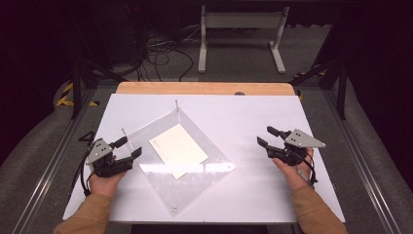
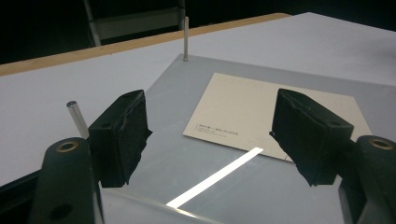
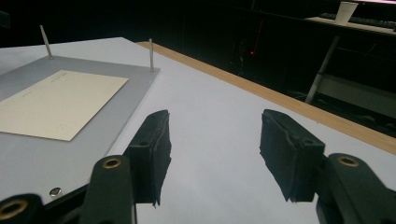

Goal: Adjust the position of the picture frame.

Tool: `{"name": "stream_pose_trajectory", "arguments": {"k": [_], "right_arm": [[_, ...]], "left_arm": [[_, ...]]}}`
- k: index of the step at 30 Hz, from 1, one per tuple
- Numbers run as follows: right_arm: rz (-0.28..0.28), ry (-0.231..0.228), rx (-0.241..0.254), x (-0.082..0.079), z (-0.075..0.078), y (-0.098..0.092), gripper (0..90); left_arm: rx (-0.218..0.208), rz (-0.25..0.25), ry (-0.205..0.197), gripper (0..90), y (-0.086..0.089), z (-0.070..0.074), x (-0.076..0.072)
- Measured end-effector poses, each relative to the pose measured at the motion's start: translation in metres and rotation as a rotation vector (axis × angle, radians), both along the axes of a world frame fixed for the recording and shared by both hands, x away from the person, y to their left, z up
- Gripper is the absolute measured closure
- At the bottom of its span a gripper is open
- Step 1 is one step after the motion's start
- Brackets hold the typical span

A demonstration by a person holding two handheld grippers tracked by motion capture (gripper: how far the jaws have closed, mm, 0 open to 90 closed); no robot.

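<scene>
A clear acrylic plate (image 1: 204,170) lies turned like a diamond on the white table top (image 1: 253,117). A cream card (image 1: 178,149) with small print lies flat on the plate. Thin metal pins stand at the plate's far corner (image 1: 176,106) and left corner (image 1: 123,132). My left gripper (image 1: 129,146) rests at the plate's left edge, open, with nothing between its jaws. The left gripper view shows the card (image 2: 275,114) beyond the open left gripper (image 2: 210,135). My right gripper (image 1: 265,136) hovers open over bare table to the right of the plate, also holding nothing; the right gripper (image 3: 212,154) has the card (image 3: 56,102) at its left.
A wooden strip (image 1: 204,88) borders the table's far edge. Beyond it stand a white frame's legs (image 1: 241,39) and cables on the floor (image 1: 160,53). Metal rails (image 1: 358,161) run along both sides. Small screws sit at the plate's near corner (image 1: 174,208) and right corner (image 1: 229,166).
</scene>
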State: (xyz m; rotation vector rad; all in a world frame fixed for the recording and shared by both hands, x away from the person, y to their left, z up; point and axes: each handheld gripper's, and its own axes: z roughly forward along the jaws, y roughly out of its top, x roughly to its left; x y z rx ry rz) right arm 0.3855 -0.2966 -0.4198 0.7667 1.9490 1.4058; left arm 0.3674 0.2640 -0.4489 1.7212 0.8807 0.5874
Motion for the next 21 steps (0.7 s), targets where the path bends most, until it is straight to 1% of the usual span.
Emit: {"name": "stream_pose_trajectory", "arguments": {"k": [7,10,19,21], "right_arm": [[-0.003,0.000,0.005,-0.0004,0.0006,-0.0021,44.1],[-0.003,-0.001,0.004,-0.0004,0.0006,-0.0022,43.9],[-0.005,0.000,0.005,-0.0017,0.0007,-0.0033,43.4],[-0.007,0.001,-0.001,-0.0018,0.0006,-0.0032,43.2]], "left_arm": [[0.010,0.010,0.003,27.2,0.0006,0.0005,-0.0001],[-0.002,0.008,0.005,27.2,0.0007,0.0000,0.0003],[-0.005,0.009,0.003,27.1,0.0004,0.0001,0.0004],[-0.004,0.010,0.004,27.1,0.0003,0.0000,0.0005]]}}
